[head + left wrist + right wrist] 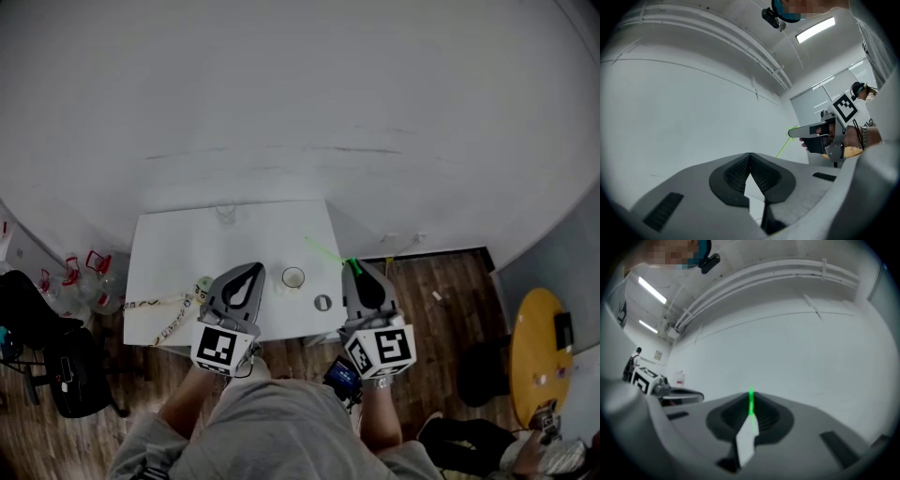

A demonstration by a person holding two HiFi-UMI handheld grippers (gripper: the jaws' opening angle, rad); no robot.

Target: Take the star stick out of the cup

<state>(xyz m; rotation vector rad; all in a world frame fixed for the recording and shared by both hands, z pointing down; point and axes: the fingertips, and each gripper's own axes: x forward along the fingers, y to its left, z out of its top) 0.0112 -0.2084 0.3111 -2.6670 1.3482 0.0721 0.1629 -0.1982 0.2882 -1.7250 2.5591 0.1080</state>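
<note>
White tabletop (187,244), bare wall (281,94): right gripper (354,265) pinches slim green star stick (328,253) by 1 end, clear of the cup (292,277); likely light, bendy; left gripper (253,269) closed, empty.

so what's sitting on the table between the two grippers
A white cup and, nearer the person, a small round object; the head view shows both.
</note>
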